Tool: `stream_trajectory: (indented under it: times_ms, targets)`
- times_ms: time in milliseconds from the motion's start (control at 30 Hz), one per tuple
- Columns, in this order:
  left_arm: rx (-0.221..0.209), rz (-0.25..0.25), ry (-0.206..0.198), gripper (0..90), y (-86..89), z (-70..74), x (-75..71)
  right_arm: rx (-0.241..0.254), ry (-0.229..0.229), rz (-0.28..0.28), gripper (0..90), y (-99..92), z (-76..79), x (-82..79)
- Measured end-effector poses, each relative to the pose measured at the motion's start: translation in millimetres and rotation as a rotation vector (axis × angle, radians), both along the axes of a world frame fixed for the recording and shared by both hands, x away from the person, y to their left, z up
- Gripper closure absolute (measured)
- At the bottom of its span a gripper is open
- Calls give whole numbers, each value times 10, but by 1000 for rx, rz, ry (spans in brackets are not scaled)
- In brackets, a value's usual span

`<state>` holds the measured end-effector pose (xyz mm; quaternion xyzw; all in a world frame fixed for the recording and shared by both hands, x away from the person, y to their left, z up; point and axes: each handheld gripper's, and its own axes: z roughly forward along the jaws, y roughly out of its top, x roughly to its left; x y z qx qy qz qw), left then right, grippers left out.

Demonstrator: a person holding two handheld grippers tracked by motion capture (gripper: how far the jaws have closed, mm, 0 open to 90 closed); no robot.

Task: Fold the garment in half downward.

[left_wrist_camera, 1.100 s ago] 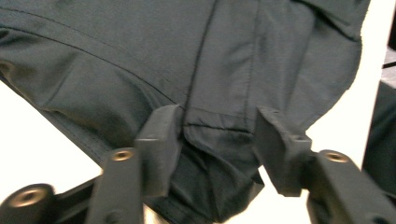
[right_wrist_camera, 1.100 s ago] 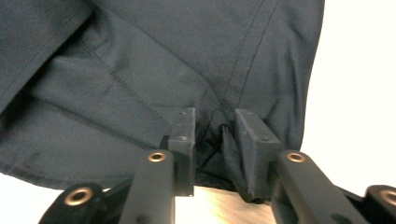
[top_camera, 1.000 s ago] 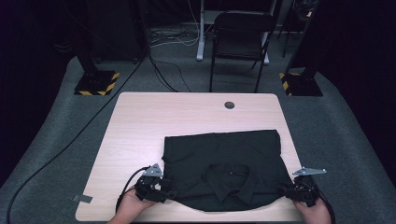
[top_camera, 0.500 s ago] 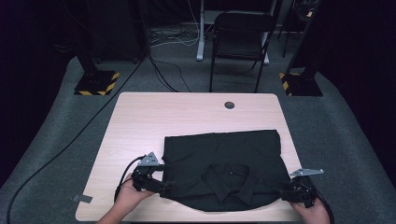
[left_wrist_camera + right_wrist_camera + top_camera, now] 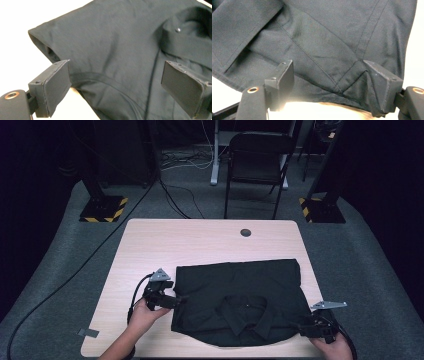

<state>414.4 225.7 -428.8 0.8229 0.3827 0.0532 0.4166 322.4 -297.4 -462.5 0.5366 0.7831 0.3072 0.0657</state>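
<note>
Black cloth is what we are working with: a folded polo shirt (image 5: 240,307) lies flat on the pale wooden table (image 5: 200,240), on the half nearest to us, its collar (image 5: 245,307) facing up and toward the near edge.

Starting left of the shirt, our left hand (image 5: 142,315) holds the left gripper (image 5: 177,301) level at the shirt's left edge, about halfway along that edge, with the grey three-cornered plate on top and the cable looping back toward our arm. Its jaws have just been opening and now stand wide apart. In the left gripper view (image 5: 115,85) we see the shirt's folded sleeve corner and a curved seam lying between the two black pads (image 5: 57,87), but neither pad presses on the cloth, so this tool grips nothing.

Across the shirt itself, the collar and a small button (image 5: 178,30) sit near the middle, and the far edge runs straight and parallel to the table's far side. A small round grommet hole (image 5: 245,232) lies in the table well beyond the shirt.

At the shirt's near right corner, our right hand (image 5: 332,347) holds the right gripper (image 5: 306,330). Its jaws have also just been opening. In the right gripper view (image 5: 329,82) the hem and a seam junction lie between the pads (image 5: 285,80), which stand apart; the right-hand pad is just beside the cloth, though we cannot tell whether it touches.
</note>
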Motion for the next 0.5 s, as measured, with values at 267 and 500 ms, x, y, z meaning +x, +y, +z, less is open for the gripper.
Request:
stream_trajectory:
  times_ms: [267, 500]
  targets:
    - [-21, -18, -11, 99, 14, -15, 159, -6, -8, 5, 266, 3, -4, -4]
    - [-32, 1, -19, 99, -9, -45, 315, -11, -7, 4, 262, 12, -2, -5]
